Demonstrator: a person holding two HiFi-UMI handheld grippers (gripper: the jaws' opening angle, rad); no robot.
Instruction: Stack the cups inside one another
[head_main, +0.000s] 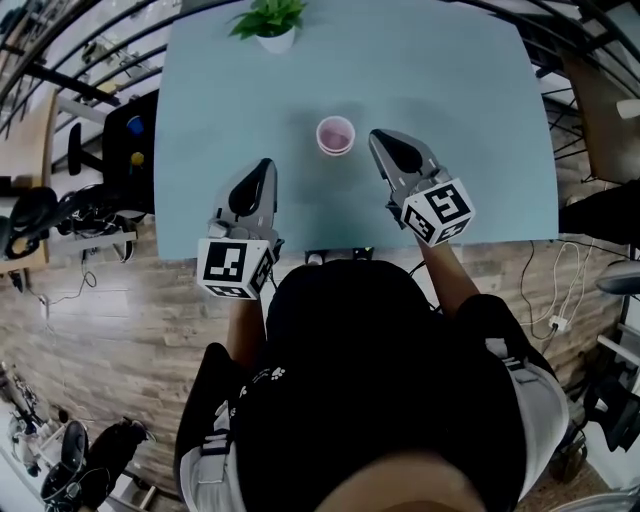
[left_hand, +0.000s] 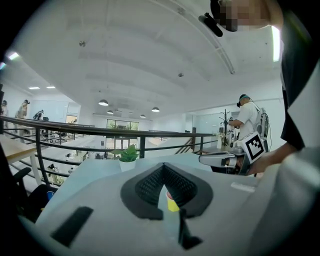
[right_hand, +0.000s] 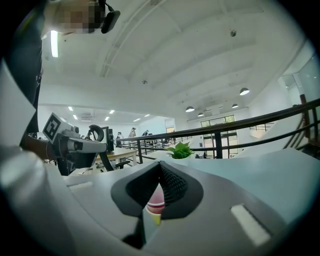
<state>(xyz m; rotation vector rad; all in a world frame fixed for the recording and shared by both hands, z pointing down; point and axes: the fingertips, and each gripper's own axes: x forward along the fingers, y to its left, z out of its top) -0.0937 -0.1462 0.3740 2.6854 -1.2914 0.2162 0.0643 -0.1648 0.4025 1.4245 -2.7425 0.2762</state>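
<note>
Although both hover low over the near part of the bench (head_main: 450, 90), neither carries anything. The left hand-held gripper (head_main: 262, 170) has its jaws pressed together on nothing, and the right hand-held gripper (head_main: 383, 140) is closed up and empty as well. The pink cup (head_main: 335, 135) stands upright on the bench between them and a little farther out. Its mouth faces up, so its long axis runs straight up and down. Seen along either set of jaws, a yellow cup (right_hand: 156, 218) shows under the pink one, which I take to mean the pink one already sits inside it. The right hand-held gripper's tip is just beside the cup, on its right. The left tip is plainly farther off, back and to the left. So the right is the nearer hand, and any reach from it would go forward and inward to the cup's side wall, jaws opened first. A potted plant (head_main: 270, 20) stands well apart at the far edge.
</note>
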